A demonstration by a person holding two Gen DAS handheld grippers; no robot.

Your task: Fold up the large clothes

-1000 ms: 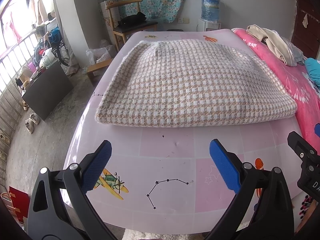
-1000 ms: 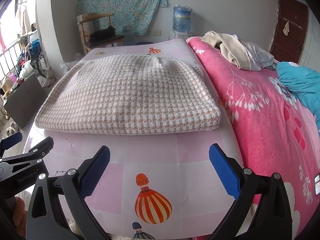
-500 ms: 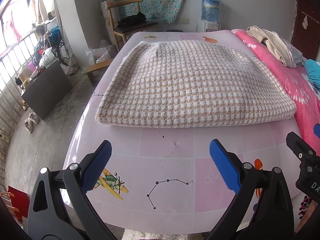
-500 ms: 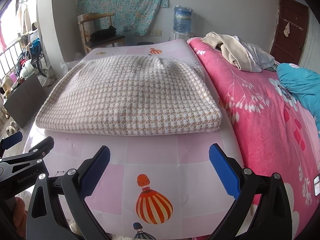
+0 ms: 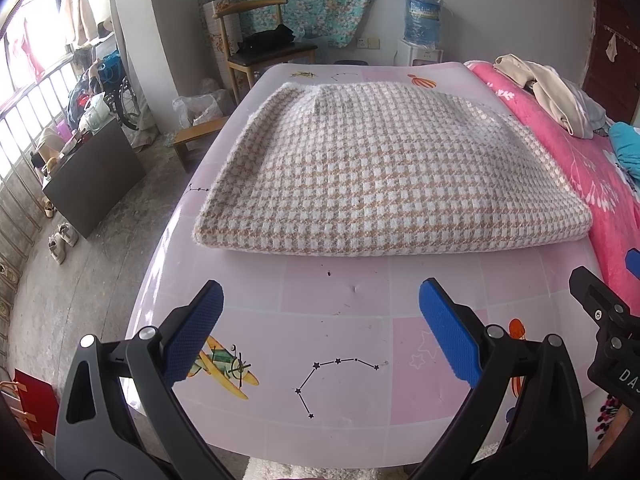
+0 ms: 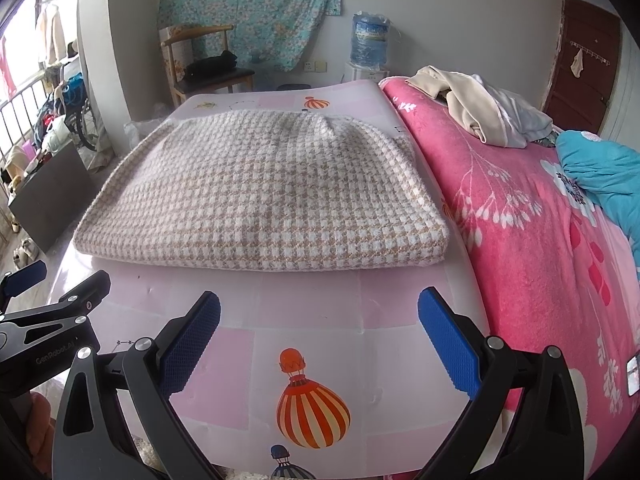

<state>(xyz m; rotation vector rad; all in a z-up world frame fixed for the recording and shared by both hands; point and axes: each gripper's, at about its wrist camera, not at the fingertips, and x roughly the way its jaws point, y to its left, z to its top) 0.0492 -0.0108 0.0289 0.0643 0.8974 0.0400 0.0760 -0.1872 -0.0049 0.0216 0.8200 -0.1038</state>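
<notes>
Both hand-held grippers, left (image 5: 320, 328) and right (image 6: 319, 330), stay wide open and empty, barely moved, short of the folded sweater (image 5: 384, 172), so folding looks finished.

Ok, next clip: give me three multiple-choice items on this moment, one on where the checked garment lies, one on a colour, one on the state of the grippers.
1. Where does the checked garment lie?
A. on the pink mat
B. on the wooden chair
C. on the floor

2. What colour are the gripper pads?
A. red
B. blue
C. green

3. How do the left gripper and right gripper stand?
A. both shut on the garment
B. one open, one shut
C. both open, holding nothing

Answers:
1 A: it rests folded on the pink mat, beside the pink blanket.
2 B: both views show blue pads.
3 C: the jaws stand wide apart, short of the garment's near edge.
</notes>
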